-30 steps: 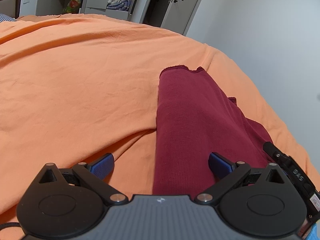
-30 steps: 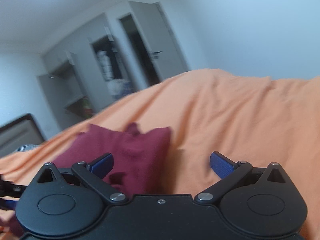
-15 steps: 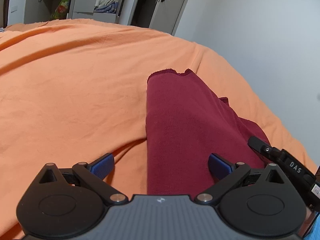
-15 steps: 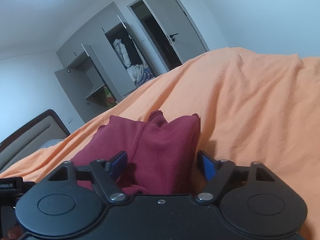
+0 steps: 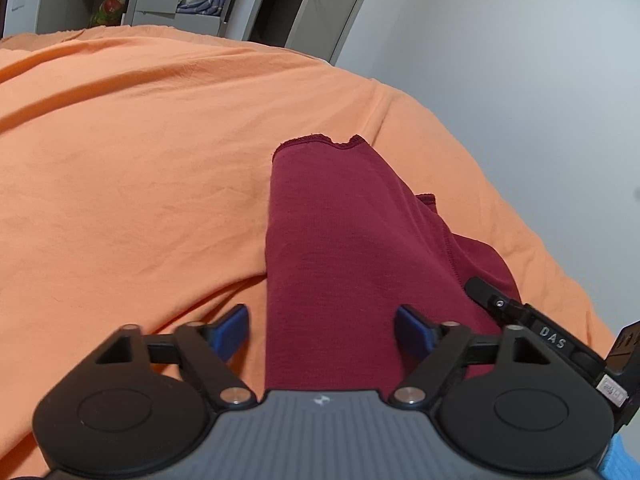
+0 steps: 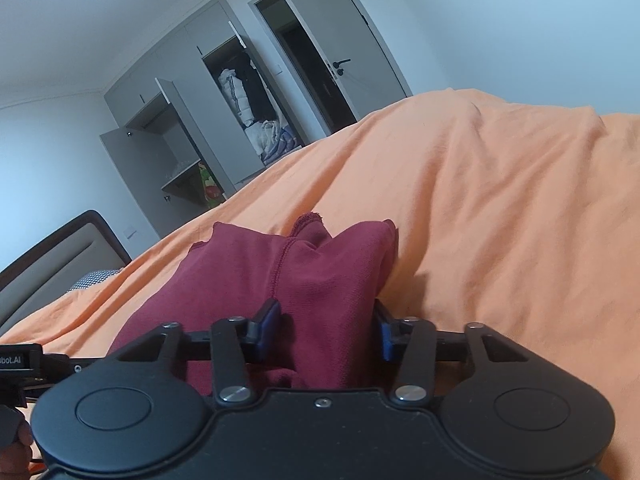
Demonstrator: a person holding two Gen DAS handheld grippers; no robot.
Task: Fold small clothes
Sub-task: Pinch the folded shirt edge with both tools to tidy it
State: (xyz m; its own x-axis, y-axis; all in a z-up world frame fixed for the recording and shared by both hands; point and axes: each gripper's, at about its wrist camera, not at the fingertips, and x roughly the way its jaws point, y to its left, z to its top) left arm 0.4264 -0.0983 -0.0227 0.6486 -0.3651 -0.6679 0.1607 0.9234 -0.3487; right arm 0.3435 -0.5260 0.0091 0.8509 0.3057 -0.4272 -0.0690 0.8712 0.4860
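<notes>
**Both grippers close in on the near end of the maroon garment**

One maroon garment (image 5: 344, 240) lies on the orange bedspread (image 5: 140, 152), already folded into a long narrow strip that runs away from the cameras, its raw-edged far end toward the wall. Since a second ago the right gripper (image 6: 326, 330) has swung down from looking across the room, and its blue fingers (image 6: 267, 322), then spread wide, now pinch in against a bunched fold at the near right edge of the cloth. The fabric fills the gap between them, so I judge the grip made or nearly so. The left gripper (image 5: 322, 330) has narrowed too: its fingers (image 5: 412, 330) were wide apart and now bracket the near left part of the strip, one on the bedspread, one over the cloth. They stand apart, holding nothing that I can see.

This suggests the next fold is being prepared, probably carrying the near end over toward the far end.

Counted: one garment, two grippers, one bed. In the background stand one wardrobe (image 6: 192, 120) with its doors open and one room door (image 6: 360, 40) ajar.
</notes>
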